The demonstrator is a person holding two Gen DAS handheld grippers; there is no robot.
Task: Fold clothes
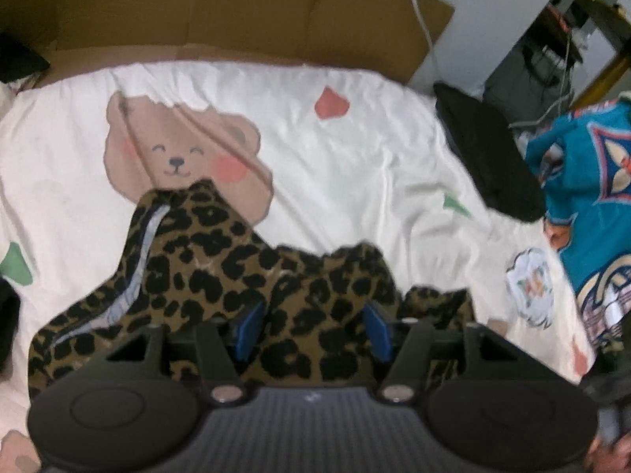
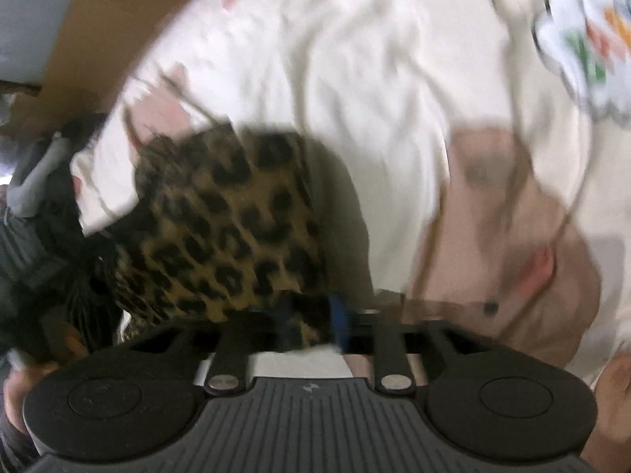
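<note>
A leopard-print garment [image 1: 221,260] lies crumpled on a white bedsheet [image 1: 355,149] printed with a bear, a pale inner lining showing along its left edge. My left gripper [image 1: 313,327] hovers over the garment's near part. Its blue pads [image 1: 250,327] stand wide apart with cloth lying between them, not pinched. The right wrist view is blurred. There the leopard garment [image 2: 224,216] bunches up at left on the sheet [image 2: 355,79]. My right gripper [image 2: 311,325] has its pads [image 2: 339,323] parted, with a corner of the cloth between them.
Brown cardboard [image 1: 236,8] stands along the bed's far side. A black item [image 1: 489,157] lies at the right edge of the sheet, with a teal patterned garment [image 1: 591,197] beyond it. Dark clothing [image 2: 39,256] is heaped at the left of the right wrist view.
</note>
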